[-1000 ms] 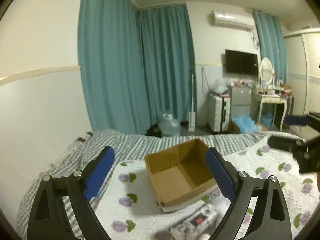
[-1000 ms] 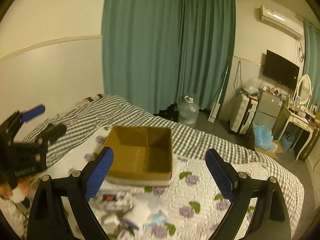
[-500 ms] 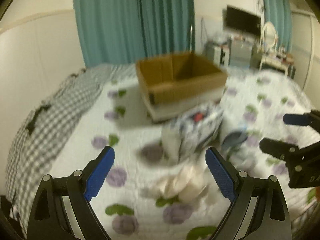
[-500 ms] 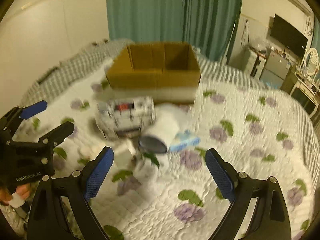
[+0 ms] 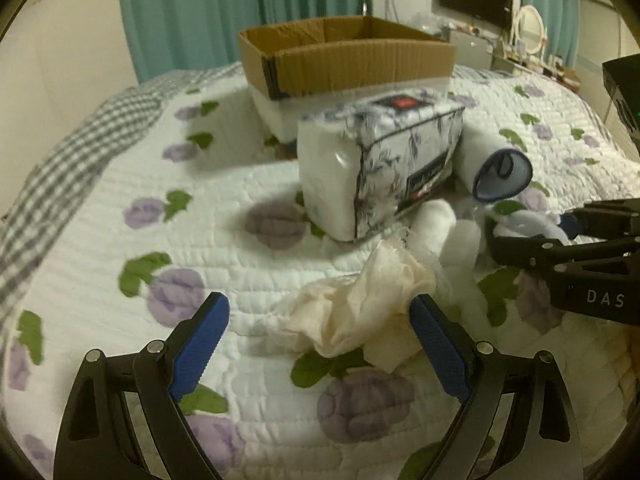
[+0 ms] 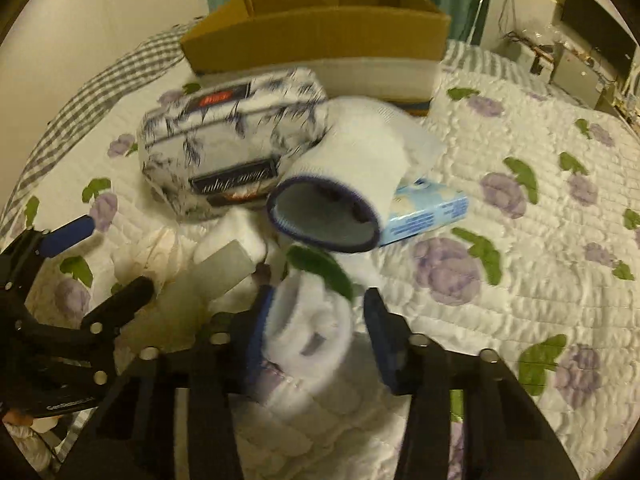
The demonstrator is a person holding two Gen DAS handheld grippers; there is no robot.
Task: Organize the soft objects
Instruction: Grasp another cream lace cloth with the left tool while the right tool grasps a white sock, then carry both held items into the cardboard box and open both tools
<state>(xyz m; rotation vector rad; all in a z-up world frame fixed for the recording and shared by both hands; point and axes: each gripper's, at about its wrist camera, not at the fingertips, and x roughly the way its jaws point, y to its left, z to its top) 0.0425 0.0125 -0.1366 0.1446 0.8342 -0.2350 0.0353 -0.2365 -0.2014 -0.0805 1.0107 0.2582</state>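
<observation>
Two grippers work the pile: the right gripper [image 6: 318, 320], its jaws just closing, now brackets a small white rolled sock [image 6: 308, 328], touching only the left pad. Soft and light, it should squash, so pinch mid-roll. The left gripper [image 5: 320, 344] hangs spread before a crumpled cream cloth [image 5: 360, 312], with the brown cardboard box [image 5: 344, 56] at twelve o'clock.

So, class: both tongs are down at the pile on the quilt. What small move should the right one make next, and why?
Probably finish the squeeze, then lift. The right tongs have just been closing around a rolled white cloth, with a gap still showing at one pad. The cardboard box behind looks like the destination.
</observation>
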